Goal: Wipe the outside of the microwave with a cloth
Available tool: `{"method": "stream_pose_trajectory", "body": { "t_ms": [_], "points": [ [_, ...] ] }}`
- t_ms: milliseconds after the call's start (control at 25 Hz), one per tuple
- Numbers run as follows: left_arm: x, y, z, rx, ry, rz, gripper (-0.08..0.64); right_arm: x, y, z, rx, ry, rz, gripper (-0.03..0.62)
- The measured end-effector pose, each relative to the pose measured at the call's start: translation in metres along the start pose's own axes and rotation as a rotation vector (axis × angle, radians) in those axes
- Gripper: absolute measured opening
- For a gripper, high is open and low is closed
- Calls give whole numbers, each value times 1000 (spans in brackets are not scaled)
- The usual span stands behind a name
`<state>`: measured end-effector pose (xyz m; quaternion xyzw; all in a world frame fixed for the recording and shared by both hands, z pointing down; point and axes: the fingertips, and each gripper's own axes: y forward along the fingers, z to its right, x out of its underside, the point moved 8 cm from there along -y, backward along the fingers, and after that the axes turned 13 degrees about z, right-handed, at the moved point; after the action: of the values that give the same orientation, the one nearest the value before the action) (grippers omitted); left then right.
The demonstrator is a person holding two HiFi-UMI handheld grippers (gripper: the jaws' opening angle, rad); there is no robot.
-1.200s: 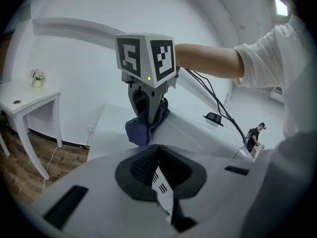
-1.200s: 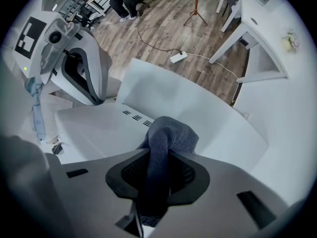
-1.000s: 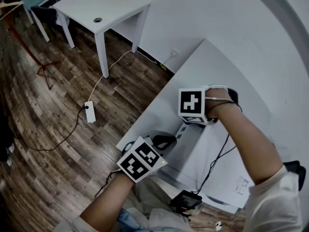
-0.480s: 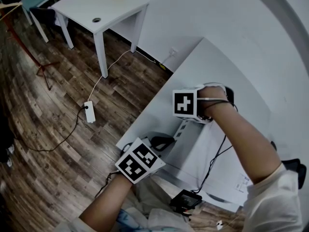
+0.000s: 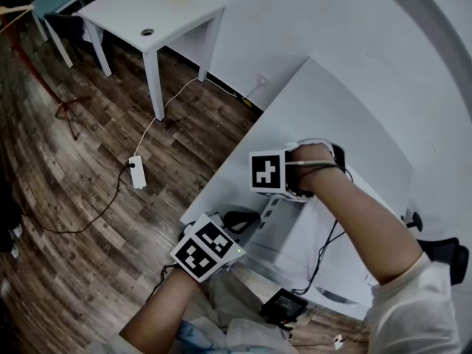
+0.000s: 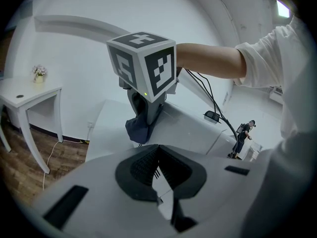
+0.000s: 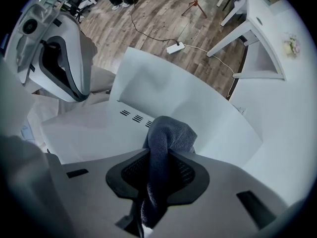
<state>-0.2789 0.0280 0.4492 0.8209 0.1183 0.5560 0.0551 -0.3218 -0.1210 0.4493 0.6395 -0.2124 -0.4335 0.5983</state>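
1. Grey cloth [image 7: 166,135] is bunching between the jaws of our right gripper [image 7: 158,170], which are clamping it firmly. Its free wad is sitting at the top panel of the white microwave [image 7: 99,128], just beside the vent slots [image 7: 132,115]. We are unable to tell whether it is actually touching.
2. Our left gripper [image 6: 157,165] is resting with its jaws together on nothing. It is beside the microwave's near edge and apart from the cloth.
3. We are judging that the top panel is the surface being wiped.
4. We are seeing three risks:
   - Only a narrow fold is being pinched, so a hard drag could pull the cloth free.
   - The black cable [image 5: 330,236] is trailing from our right wrist across the casing and could snag.
   - A sideways push without bracing could slide the microwave along the table [image 5: 324,102].
5. We are counting one cloth, one microwave, two grippers, three vent slots and one cable. Farther off, we are counting one small white table [image 5: 158,13] and one power strip [image 5: 137,169] on the wood floor [image 5: 74,198].
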Motion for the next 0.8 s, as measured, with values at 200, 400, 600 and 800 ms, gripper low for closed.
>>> {"method": "stream_pose_trajectory", "body": {
  "t_ms": [200,400,600,800],
  "points": [
    [8,-8,5,6,1,-5,2,-11,5,-19,-19,-4,-13,97],
    [13,-19,13,11,2,-4,2,-21,4,-42,-48,3,-15,97],
    [22,-30,21,17,3,-9,2,-36,8,-66,-79,-7,19,97],
    [32,-41,26,22,3,-22,2,-48,7,-90,-126,-20,42,97]
  ]
}}
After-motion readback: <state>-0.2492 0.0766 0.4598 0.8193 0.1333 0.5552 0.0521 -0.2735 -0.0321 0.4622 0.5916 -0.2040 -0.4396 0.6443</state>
